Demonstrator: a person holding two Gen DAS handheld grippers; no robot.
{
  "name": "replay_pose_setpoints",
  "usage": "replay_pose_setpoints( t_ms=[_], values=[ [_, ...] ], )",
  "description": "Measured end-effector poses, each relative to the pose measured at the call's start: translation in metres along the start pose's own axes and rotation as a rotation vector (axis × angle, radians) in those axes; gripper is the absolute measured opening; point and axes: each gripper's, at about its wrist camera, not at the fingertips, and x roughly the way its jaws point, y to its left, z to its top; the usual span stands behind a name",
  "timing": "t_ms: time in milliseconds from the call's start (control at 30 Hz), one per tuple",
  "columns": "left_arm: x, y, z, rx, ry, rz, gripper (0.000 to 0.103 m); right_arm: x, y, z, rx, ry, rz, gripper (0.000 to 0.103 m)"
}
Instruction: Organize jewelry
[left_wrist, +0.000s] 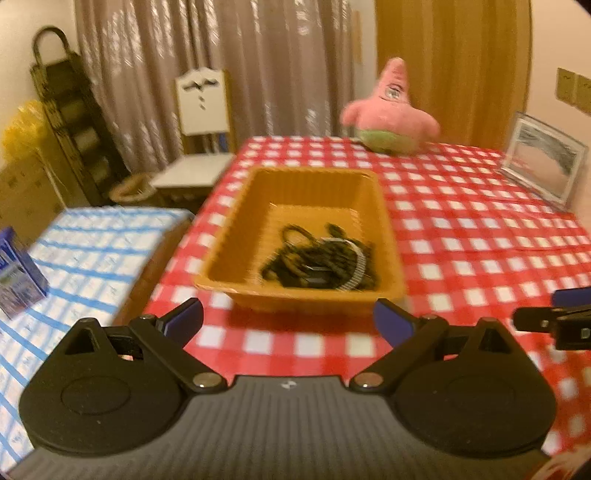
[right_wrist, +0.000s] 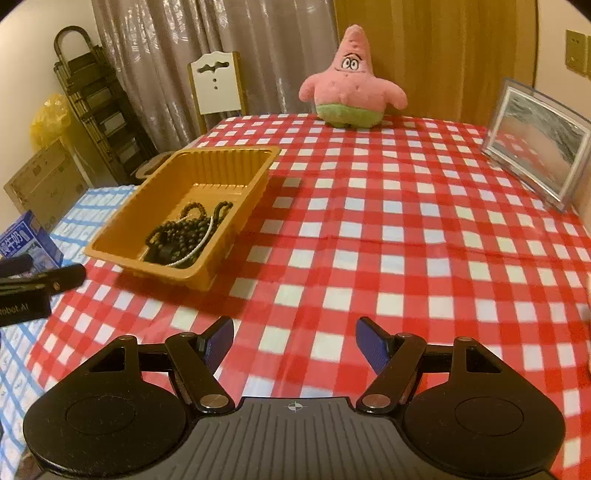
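both grippers, left gripper (left_wrist: 288, 319) and right gripper (right_wrist: 294, 341), hang spread wide and empty near an orange tray (right_wrist: 221, 157) holding dark beaded jewelry (right_wrist: 184, 232).

Tray (right_wrist: 236, 162): thin moulded plastic, amber, ribbed walls, slight gloss. Contents: dark beaded strands (right_wrist: 177, 232), beads matt to faintly shiny; one pale silvery band (left_wrist: 360, 264), metallic look. Tablecloth (right_wrist: 406, 240): red-white check, smooth, sheen like coated cloth or vinyl, creased. Second cloth (left_wrist: 92, 251), blue-white check, same finish. Plush toy (right_wrist: 351, 88): pink and green fleece, soft, matt. Frame (right_wrist: 539, 144): clear, glossy. Left gripper (left_wrist: 288, 321) and right gripper (right_wrist: 294, 345): matt black plastic, blue textured pads, bright metal pins.
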Motion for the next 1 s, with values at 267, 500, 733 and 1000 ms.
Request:
replay_pose_setpoints(
  t_ms=[267, 500, 733, 1000],
  values=[
    [-0.031, -0.004, -0.006, 0.039, 0.059, -0.113, 0.098, -0.039, 0.014, -0.014, 0.092, 0.026, -0.001, 0.073],
    [-0.059, 0.015, -0.023, 0.088, 0.089, -0.18, 0.098, -0.069, 0.048, -0.042, 0.166, 0.036, -0.05, 0.073],
    [-0.087, 0.041, -0.045, 0.123, 0.093, -0.21, 0.098, -0.098, 0.087, -0.072, 0.218, 0.018, -0.1, 0.073],
    [-0.113, 0.058, -0.069, 0.132, 0.115, -0.245, 0.098, -0.127, 0.119, -0.1, 0.232, 0.015, -0.12, 0.073]
  ],
)
